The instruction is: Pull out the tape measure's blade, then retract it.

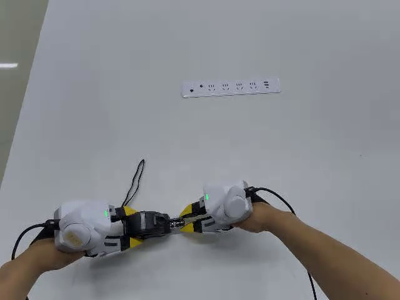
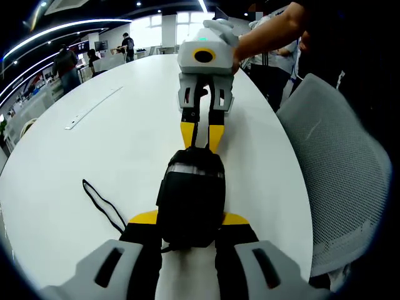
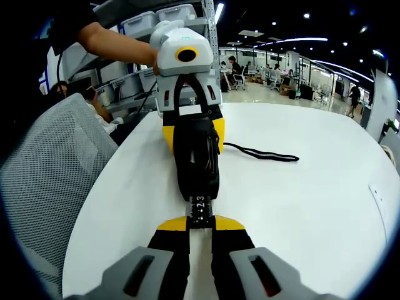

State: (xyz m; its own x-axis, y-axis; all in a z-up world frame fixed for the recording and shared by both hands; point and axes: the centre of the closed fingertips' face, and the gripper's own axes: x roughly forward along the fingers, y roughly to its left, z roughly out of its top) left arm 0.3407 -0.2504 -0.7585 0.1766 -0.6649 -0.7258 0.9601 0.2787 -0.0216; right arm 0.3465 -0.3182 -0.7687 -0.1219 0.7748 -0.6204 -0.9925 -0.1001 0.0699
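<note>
**Two grippers set on the tape measure, blade barely out**

Left of the tape measure case (image 1: 150, 224): the left gripper (image 1: 132, 226) has its jaws closed against the case's two sides and holds it firmly. The case sits low at the white table (image 1: 281, 156); I cannot tell whether it rests on the table or is just lifted. A black wrist strap (image 1: 134, 181) runs from the case's left end and lies slack on the table, behind the case.

Right of the case: a short length of blade (image 3: 200, 209), with printed numerals legible, comes out of the case mouth. The right gripper (image 1: 186, 220) is just beside the case, jaws drawn nearly together and pinching the blade's end.

Far behind the case and to its right lies a power strip (image 1: 230, 87), well apart and not involved.

Progress (judgement): both grips are established but very little blade is exposed. The likely reading is that the pull-out has hardly started, leaving the full draw and then the retraction. One instant gives no direction of travel, so a nearly finished retraction cannot be excluded.
</note>
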